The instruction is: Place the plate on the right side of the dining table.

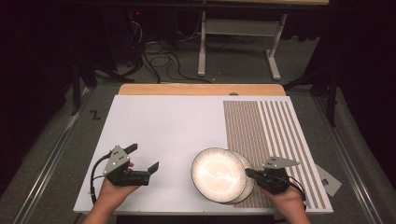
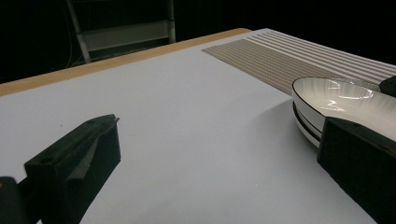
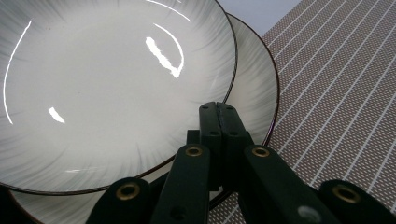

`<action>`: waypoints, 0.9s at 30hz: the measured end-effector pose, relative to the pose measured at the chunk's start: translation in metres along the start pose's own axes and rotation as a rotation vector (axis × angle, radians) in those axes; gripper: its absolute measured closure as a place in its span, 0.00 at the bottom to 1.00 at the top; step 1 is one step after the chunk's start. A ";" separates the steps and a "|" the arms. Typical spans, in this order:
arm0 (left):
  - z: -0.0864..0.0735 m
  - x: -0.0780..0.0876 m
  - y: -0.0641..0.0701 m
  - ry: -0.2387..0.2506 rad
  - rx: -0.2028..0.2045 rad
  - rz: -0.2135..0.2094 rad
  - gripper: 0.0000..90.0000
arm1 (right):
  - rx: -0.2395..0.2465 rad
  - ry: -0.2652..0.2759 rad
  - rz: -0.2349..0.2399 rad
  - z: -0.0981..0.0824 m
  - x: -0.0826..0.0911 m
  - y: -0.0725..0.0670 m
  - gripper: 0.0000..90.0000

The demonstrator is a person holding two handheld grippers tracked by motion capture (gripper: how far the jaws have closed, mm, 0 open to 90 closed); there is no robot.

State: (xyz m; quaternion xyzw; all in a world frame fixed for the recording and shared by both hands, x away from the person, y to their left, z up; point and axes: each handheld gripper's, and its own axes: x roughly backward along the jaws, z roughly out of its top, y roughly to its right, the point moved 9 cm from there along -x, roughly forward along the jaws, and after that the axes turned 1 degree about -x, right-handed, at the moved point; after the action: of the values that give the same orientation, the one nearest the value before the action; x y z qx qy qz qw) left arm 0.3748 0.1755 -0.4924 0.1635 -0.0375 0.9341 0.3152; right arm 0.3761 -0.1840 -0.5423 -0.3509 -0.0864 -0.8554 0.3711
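right gripper point(image 1: 248, 173) pinched flat shut at right rim of top plate point(image 1: 218, 174) | it's offset left on lower plate point(image 1: 248, 186) | left gripper point(image 1: 142, 158) gaping, empty, well left of the stack

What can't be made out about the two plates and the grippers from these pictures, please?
- Lower plate: in the high view the upper plate covers most of it.
- Right gripper: in its own view the jaws stand together over the plates' rims, hiding the contact, so which plate they pinch cannot be told.
- Plate stack, left gripper view: the near right jaw and the frame edge cut it off.
- Left gripper: jaws apart, nothing between them.
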 end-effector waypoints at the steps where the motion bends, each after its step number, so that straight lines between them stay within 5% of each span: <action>1: 0.000 0.000 0.000 0.002 -0.001 0.000 0.00 | -0.002 0.001 -0.001 0.000 0.000 0.000 1.00; 17: 0.001 0.000 0.001 0.003 -0.002 -0.001 0.00 | -0.001 -0.012 0.002 -0.001 -0.003 -0.003 1.00; 20: 0.001 0.001 0.000 0.005 -0.002 0.001 0.00 | 0.061 -0.052 0.009 -0.002 -0.013 -0.012 1.00; 27: 0.002 0.002 0.000 0.011 0.018 -0.009 0.00 | 0.074 -0.046 0.016 0.003 -0.016 -0.020 1.00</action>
State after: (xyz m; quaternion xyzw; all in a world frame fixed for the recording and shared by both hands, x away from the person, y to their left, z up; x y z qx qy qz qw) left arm 0.3739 0.1763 -0.4901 0.1616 -0.0266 0.9339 0.3179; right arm 0.3718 -0.1593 -0.5483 -0.3574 -0.1237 -0.8404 0.3883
